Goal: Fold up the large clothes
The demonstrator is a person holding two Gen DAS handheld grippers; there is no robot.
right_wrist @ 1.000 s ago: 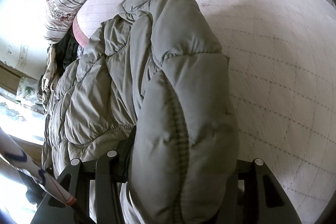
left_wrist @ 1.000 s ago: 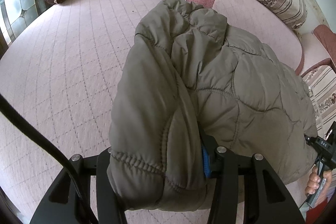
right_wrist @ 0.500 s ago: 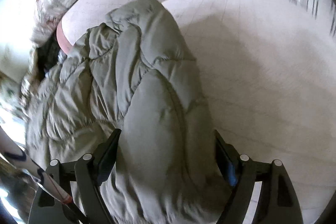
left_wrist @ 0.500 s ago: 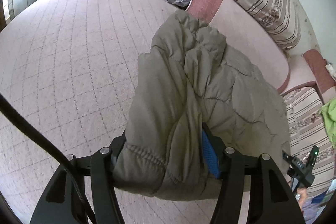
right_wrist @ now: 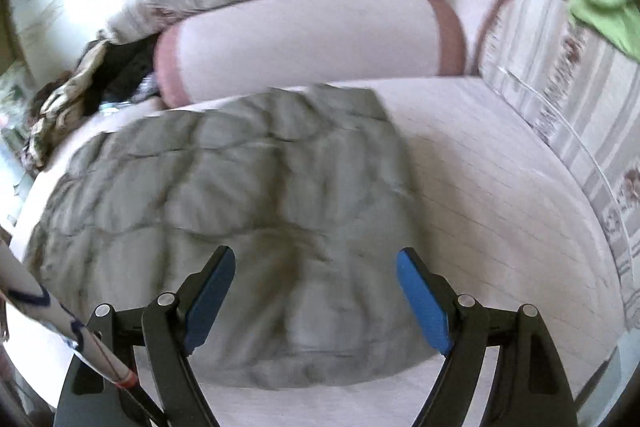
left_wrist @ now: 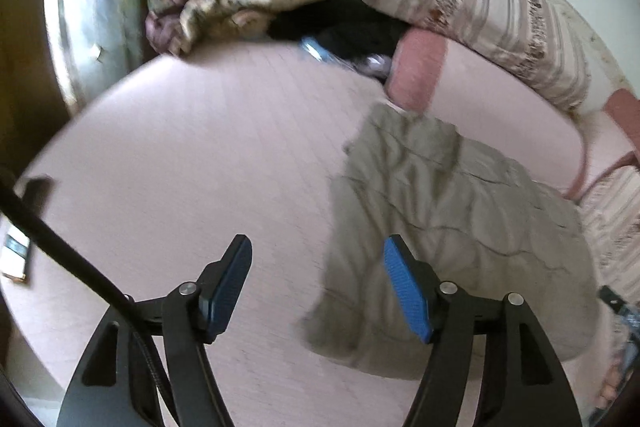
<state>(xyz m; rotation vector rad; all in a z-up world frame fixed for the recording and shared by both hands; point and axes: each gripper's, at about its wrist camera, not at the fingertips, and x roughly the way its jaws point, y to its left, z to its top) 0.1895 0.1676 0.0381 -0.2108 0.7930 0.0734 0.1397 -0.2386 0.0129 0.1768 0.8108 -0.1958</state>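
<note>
A quilted olive-grey puffer jacket lies folded on the pink quilted bed. In the left wrist view it is at the right, beyond and under the right finger. My left gripper is open and empty, above the bed just left of the jacket. In the right wrist view the jacket fills the middle. My right gripper is open and empty, held above the jacket's near edge. Both views are blurred by motion.
A pink bolster and striped floral pillows line the far side. Crumpled blankets and dark clothes lie at the far corner. A green cloth sits on striped cushions at the right.
Both grippers have opened and let go of the jacket, then pulled back and up. The jacket has dropped onto the bed and lies flat.
</note>
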